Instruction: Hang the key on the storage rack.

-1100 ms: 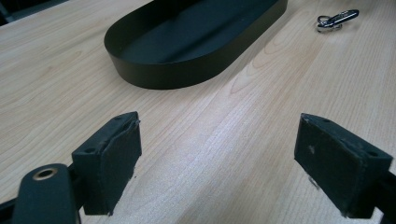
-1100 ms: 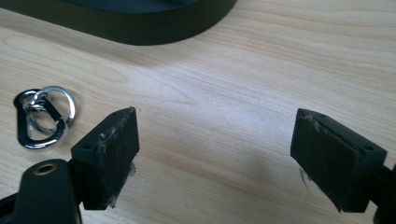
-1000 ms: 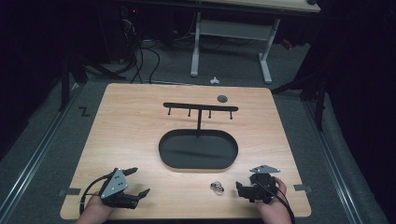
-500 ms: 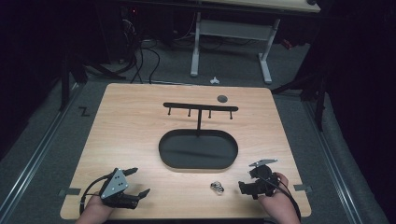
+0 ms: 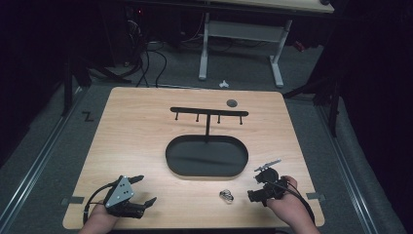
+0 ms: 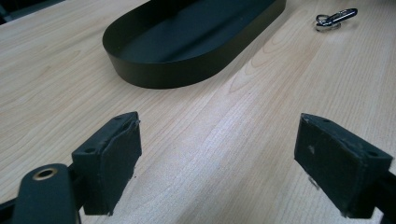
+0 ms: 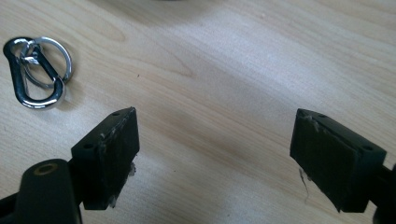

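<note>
The keyring (image 5: 225, 196) lies near the front edge of the table (image 5: 146, 146), just left of the right gripper (image 5: 254, 196), whose jaws stand apart and empty. The left gripper (image 5: 146, 191), also open, is farther away.

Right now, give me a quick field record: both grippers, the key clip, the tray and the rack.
left gripper: open, holds nothing, near table corner on the person's left
right gripper: open, holds nothing, jaws point toward the clip
carabiner with key ring: flat on the wood, apart from the right jaws, untouched
oval black tray: mid-table, looks empty
hook rack: upright behind the tray, nothing on its pegs
small dark disc: far edge of the table
</note>
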